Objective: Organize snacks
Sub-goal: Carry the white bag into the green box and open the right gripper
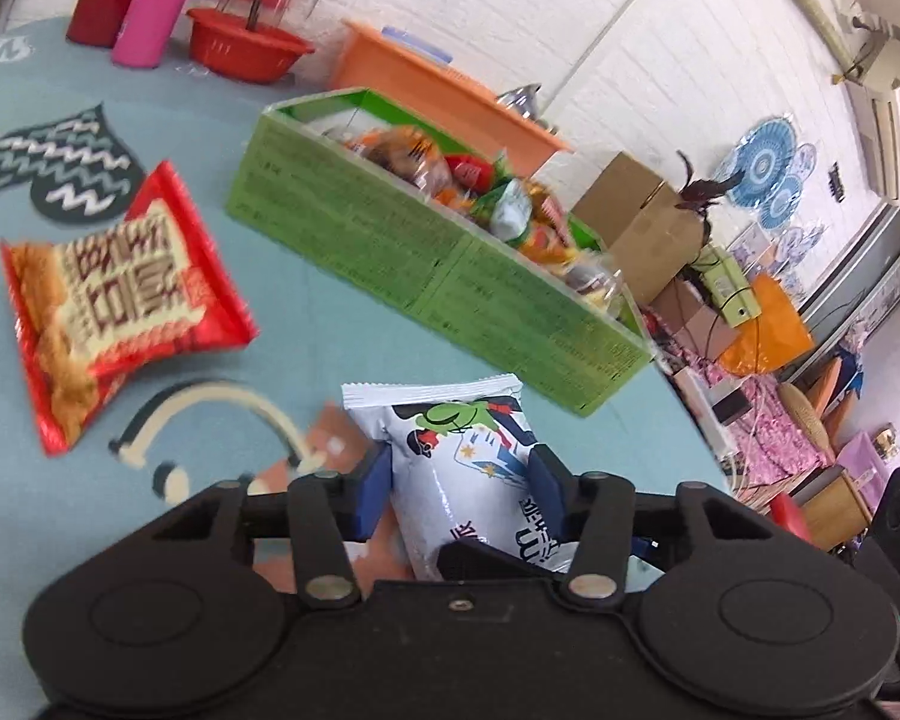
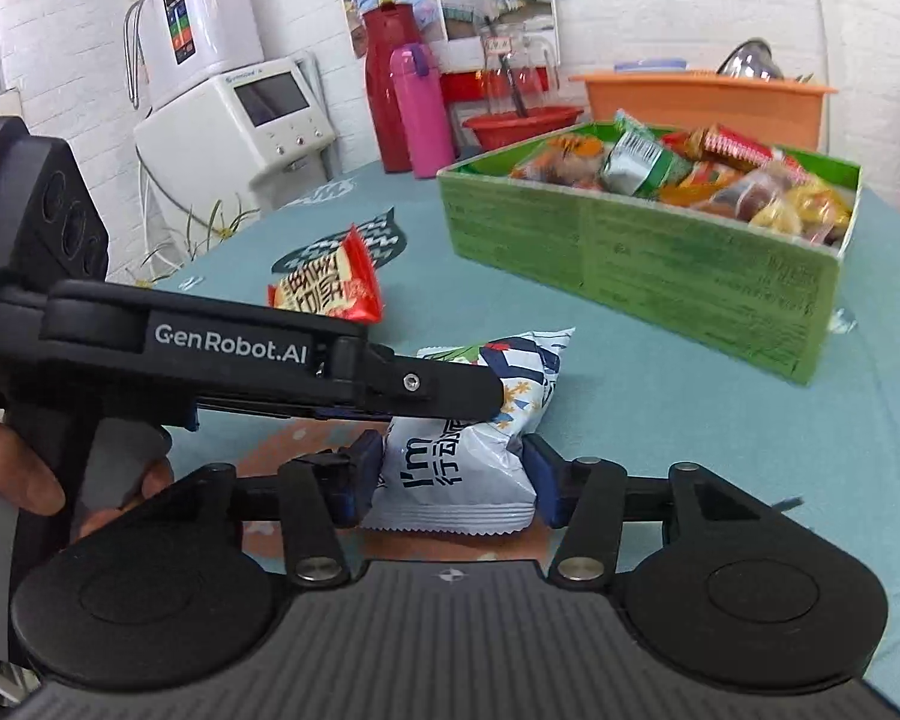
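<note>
A white snack packet with blue and green print (image 1: 468, 468) (image 2: 468, 450) is held above the teal tablecloth by both grippers. My left gripper (image 1: 459, 489) is shut on one end of it. My right gripper (image 2: 453, 480) is shut on the other end. The left gripper also shows in the right wrist view (image 2: 438, 387), reaching in from the left over the packet. A red snack packet (image 1: 120, 300) (image 2: 327, 291) lies on the cloth to the left. A green cardboard box (image 1: 438, 276) (image 2: 648, 264) full of mixed snacks stands further back.
A red flask (image 2: 390, 90) and a pink flask (image 2: 423, 111) stand at the table's far edge, with a red basin (image 2: 525, 120) and an orange tub (image 2: 702, 102) behind the box. A white water dispenser (image 2: 228, 96) stands off the table at left.
</note>
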A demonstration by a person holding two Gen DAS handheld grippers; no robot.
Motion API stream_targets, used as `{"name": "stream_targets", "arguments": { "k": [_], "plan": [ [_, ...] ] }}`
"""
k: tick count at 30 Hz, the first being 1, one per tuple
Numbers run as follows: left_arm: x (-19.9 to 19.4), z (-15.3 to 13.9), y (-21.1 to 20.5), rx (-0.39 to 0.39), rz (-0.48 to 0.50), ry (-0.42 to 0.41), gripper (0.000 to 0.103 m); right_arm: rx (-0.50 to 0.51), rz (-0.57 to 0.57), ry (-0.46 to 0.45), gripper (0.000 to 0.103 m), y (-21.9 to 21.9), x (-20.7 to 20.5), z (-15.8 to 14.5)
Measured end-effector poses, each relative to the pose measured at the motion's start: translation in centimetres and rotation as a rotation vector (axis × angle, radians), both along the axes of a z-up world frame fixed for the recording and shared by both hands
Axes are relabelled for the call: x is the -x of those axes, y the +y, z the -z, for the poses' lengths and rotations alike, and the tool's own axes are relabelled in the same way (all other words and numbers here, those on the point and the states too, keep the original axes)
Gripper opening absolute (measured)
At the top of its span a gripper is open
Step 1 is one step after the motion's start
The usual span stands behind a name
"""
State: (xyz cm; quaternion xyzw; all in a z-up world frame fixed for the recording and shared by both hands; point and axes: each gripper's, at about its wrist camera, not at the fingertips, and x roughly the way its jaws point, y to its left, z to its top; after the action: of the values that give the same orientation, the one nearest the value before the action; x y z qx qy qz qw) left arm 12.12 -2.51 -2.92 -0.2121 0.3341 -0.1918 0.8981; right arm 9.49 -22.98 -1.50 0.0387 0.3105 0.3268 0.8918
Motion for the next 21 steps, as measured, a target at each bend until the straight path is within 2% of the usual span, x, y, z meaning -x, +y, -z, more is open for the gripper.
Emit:
{"name": "stream_targets", "arguments": {
  "k": [4, 10, 15, 21],
  "plan": [
    [-1.3, -3.2, -0.2, 0.02, 0.009, -0.082, 0.073, 0.02, 0.02, -0.117, 0.085, -0.3, -0.5, -2.4],
    [-4.8, -7.8, -0.6, 0.019, -0.002, -0.203, 0.073, -0.001, 0.047, -0.253, 0.085, -0.2, -4.1, -5.9],
    [-9.6, -9.4, -0.4, 0.052, -0.01, -0.232, 0.073, 0.019, 0.056, -0.336, 0.085, 0.9, -7.7, -7.7],
    [-15.1, -9.6, -0.3, 0.065, -0.011, -0.232, 0.073, 0.015, 0.066, -0.357, 0.085, 1.3, -12.5, -8.1]
  ]
}}
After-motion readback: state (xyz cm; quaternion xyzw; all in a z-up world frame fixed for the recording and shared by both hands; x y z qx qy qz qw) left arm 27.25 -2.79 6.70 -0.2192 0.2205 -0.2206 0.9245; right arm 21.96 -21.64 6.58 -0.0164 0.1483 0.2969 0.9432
